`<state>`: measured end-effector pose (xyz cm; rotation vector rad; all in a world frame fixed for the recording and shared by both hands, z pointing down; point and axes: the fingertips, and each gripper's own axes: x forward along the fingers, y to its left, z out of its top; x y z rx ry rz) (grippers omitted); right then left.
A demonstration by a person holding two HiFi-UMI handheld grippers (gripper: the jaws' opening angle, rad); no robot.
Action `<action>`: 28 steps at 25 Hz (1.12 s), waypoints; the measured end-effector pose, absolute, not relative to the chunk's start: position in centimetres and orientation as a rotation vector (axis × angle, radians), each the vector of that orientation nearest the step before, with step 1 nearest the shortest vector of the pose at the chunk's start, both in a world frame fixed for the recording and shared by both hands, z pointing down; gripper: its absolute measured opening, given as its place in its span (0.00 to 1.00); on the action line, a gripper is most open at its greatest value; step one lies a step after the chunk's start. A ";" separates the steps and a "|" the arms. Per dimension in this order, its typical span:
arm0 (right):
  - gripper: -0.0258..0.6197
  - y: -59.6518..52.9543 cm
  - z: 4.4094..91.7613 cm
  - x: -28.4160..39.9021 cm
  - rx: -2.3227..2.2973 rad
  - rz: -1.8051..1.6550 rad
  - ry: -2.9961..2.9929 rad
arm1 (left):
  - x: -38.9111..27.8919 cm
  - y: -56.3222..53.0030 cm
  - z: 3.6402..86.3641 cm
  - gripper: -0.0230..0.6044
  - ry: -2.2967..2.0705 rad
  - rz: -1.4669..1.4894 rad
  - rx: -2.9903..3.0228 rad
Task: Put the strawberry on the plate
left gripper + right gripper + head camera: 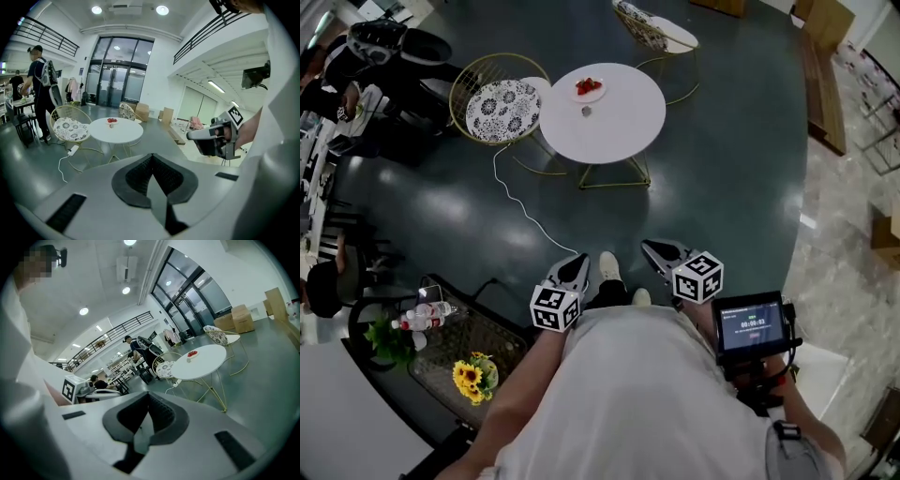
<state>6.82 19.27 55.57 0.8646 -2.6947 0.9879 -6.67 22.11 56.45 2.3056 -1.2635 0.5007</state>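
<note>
White round table (619, 127) stands on dark floor (722, 187), well ahead of both grippers. Red strawberries (589, 86) lie in a small heap on plate (590, 95) toward the table's far edge. A small pale item (587, 111) lies just beside the plate on its near side, too small to identify. Left gripper (578, 262) is low in front of the person's body, jaws together with pads meeting at the tips and nothing between them. Right gripper (652, 247) is alongside it but apart from it, jaws likewise closed on nothing. Both point toward the table. Chair (502, 110) with patterned cushion stands at the table's left; touching or just beside, cannot tell. Second chair (661, 33) stands beyond the table on the right. White cable (522, 208) trails over the floor from the cushioned chair toward the grippers. Small lit screen (752, 325) sits on the right side near the body. Sunflowers (472, 377) are at lower left. In the left gripper view, a bystander (40, 89) with a backpack stands left of the cushioned chair.
</note>
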 end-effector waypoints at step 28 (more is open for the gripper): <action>0.05 5.7 54.4 -0.5 1.026 0.908 -2.632 | -14.3 7.0 56.1 0.05 -1.146 0.445 2.400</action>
